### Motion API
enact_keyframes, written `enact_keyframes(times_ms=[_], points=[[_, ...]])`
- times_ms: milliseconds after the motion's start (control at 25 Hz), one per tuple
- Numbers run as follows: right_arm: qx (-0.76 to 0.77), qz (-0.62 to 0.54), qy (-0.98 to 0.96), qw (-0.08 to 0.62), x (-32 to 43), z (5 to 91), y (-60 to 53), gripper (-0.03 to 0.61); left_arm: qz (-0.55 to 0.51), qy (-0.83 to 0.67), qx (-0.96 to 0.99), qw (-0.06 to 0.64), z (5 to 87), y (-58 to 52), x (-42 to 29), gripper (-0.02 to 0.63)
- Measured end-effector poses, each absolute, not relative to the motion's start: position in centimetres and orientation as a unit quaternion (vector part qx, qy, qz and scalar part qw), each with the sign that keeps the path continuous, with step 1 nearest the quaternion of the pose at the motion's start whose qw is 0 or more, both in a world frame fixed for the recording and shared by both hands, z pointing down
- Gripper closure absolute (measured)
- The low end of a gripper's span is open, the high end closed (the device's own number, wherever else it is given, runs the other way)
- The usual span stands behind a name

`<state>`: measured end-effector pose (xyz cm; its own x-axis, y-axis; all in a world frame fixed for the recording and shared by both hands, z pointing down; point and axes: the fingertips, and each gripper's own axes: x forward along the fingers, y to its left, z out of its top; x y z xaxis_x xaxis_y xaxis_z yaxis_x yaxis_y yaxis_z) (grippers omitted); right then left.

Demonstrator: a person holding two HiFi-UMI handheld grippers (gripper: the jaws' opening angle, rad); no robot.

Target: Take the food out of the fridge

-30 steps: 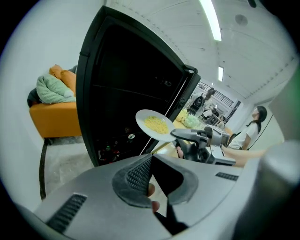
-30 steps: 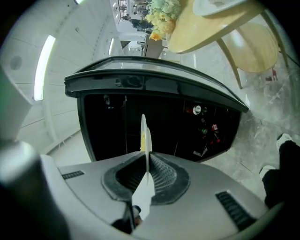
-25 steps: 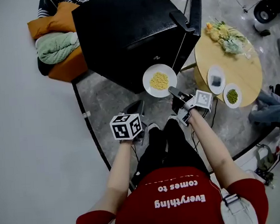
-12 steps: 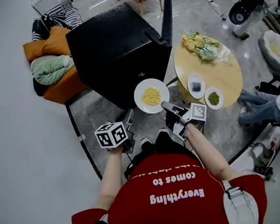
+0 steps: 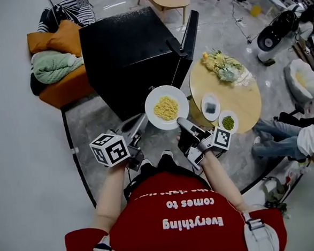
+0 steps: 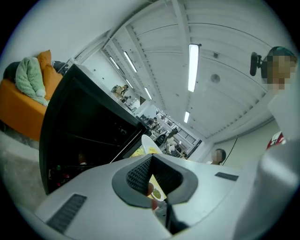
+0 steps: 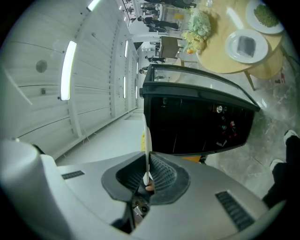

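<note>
Jaws of the right gripper (image 5: 181, 122) pinch only the rim of the plate (image 5: 151, 103), so it could tip and spill; the left gripper (image 5: 140, 120) has its jaws pressed together, empty.

The head view looks steeply down over fridge (image 5: 130, 54), plate (image 5: 165, 91) and round desk (image 5: 243, 97); each gripper view sits close behind its own jaws, facing that same fridge and plate

Left tongs (image 5: 142, 120) closed, right tongs (image 5: 181, 121) clamped
</note>
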<state>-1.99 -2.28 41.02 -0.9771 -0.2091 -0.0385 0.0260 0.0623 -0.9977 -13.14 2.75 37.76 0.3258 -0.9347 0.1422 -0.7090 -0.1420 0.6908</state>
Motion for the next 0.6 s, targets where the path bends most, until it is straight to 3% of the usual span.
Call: enact_keyframes(times_ms=[360, 600], points=[[-0.068, -0.68, 0.726, 0.071, -1.6, 42.2, -1.8, 0.552, -0.136, -0.565, 0.733, 0.354, 39.6, 2.9, -12.8, 0.609], [-0.071, -0.674, 0.732, 0.072, -1.3, 42.0, -2.0, 0.552, -0.081, -0.577, 0.745, 0.326, 39.6, 2.5, -12.3, 0.609]])
